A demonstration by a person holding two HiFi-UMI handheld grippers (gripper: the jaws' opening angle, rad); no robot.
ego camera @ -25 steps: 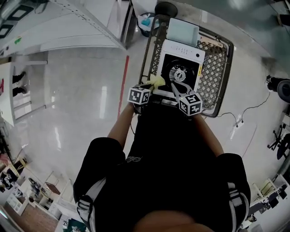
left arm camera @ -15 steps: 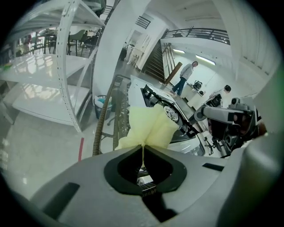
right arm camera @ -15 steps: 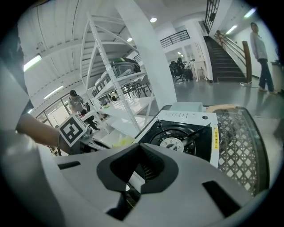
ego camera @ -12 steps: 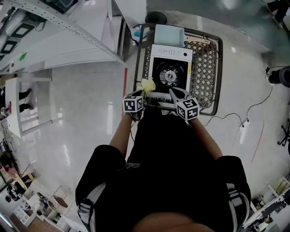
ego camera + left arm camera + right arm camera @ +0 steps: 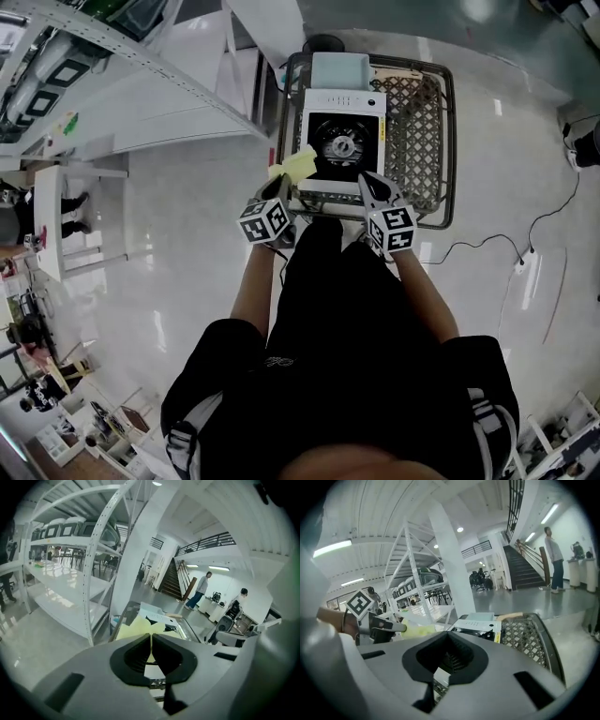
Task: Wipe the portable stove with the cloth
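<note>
Holding the yellow cloth (image 5: 298,165) tight, the left hand-held gripper (image 5: 282,183) hangs by the near left edge of the portable stove (image 5: 342,141) in the shopping cart (image 5: 419,141), and the right hand-held gripper (image 5: 368,180) is closed and empty beside it.

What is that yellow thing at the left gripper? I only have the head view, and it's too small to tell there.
Observer: The left gripper view shows it. The left gripper is shut on a yellow cloth, which sticks out ahead of the jaws.
Operator: And the right one, is it holding anything?
Observer: No. In the right gripper view, the right gripper is shut with nothing between its jaws.
</note>
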